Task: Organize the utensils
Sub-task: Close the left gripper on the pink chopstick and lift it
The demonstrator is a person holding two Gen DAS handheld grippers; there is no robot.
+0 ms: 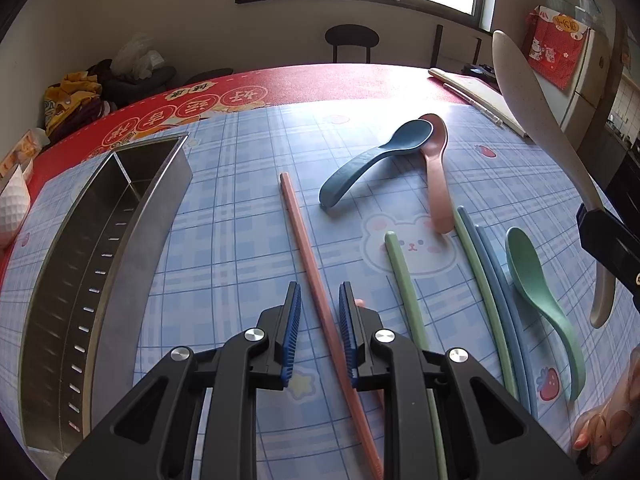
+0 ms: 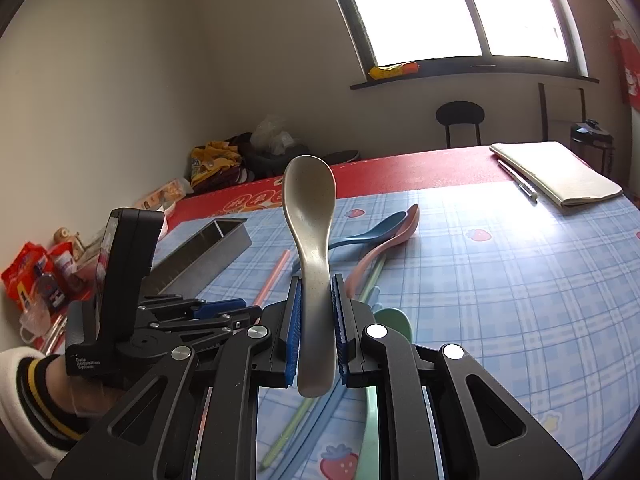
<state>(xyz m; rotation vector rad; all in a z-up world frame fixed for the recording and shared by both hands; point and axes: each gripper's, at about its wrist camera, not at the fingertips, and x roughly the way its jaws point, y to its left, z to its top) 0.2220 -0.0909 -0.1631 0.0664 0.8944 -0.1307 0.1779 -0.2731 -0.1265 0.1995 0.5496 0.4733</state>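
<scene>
Blown-out window backlight, fisheye-warped edges

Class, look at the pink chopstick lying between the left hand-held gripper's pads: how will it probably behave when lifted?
The pink chopstick looks stiff and light. It is long and thin, so held near one end it may tilt. Its smooth surface might slip.

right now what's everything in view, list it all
metal holder: one, steel, table's left
pink chopstick: one clear, pink, between left gripper's pads
green chopsticks: two, green, right of it
blue chopsticks: two, blue, beside them
blue spoon: one, blue, mid-table
pink spoon: one, pink, beside blue spoon
green spoon: one, green, far right
notebook: one, cream, far corner
beige spoon: one, beige, held
left gripper: black, open
right gripper: black, shut on beige spoon
</scene>
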